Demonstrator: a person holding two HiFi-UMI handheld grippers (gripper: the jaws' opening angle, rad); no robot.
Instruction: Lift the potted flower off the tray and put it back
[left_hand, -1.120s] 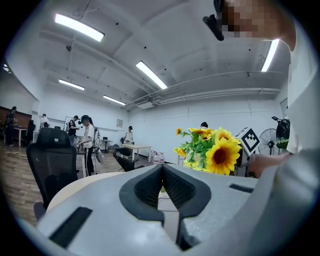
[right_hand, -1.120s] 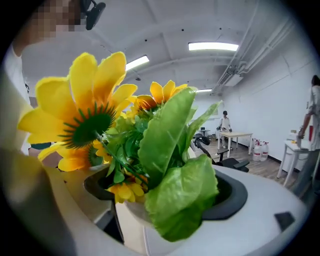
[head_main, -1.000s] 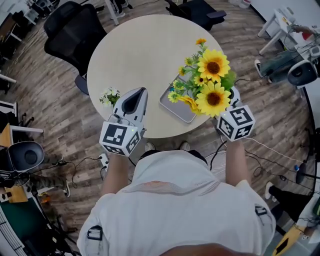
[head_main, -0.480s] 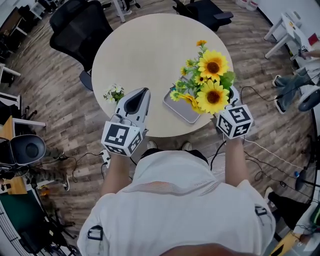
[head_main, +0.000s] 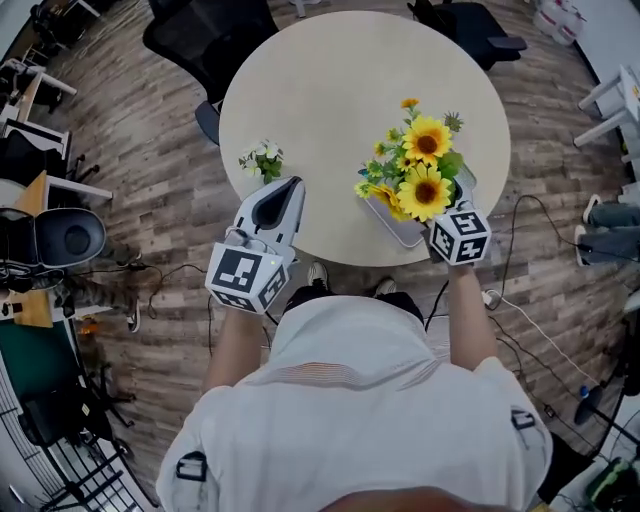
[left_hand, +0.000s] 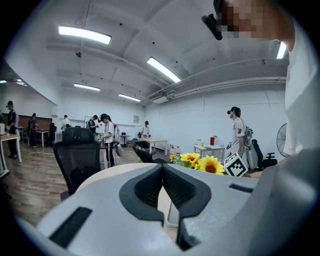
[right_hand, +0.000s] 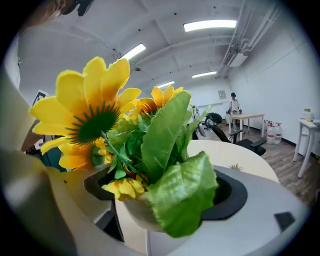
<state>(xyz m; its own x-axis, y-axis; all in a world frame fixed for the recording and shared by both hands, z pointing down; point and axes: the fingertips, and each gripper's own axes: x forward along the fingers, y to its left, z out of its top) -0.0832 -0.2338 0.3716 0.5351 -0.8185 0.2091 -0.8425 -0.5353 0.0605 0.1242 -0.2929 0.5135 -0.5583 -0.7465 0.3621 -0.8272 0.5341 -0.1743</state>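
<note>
1. My right tongs (right_hand: 162, 202) were clenched on the pot (right_hand: 131, 216) of the potted flower (head_main: 421, 172), one pad on either side of the rounded wall. I judged this low grip sensible, since the stems and leaves would give nothing firm to hold.
2. The potted flower stood upright over the tray (head_main: 398, 224), at the near right edge of the table (head_main: 340, 90). Blooms hid the pot's foot in the head view and leaves crowded the right gripper view, so I could not tell whether the base rested on the tray or hung just above it.
3. Keeping the pot level made sense to me: the sunflower heads sat high and would likely drag it over if it tilted.
4. My left tongs (left_hand: 162, 169) were shut on nothing, tips meeting, held above the near left rim of the table and well apart from the tray. One grip seemed to suffice, so that side idled out of the way.
5. A small white-flowered sprig (head_main: 262, 158) sat on the table beyond the left tongs, untouched.
</note>
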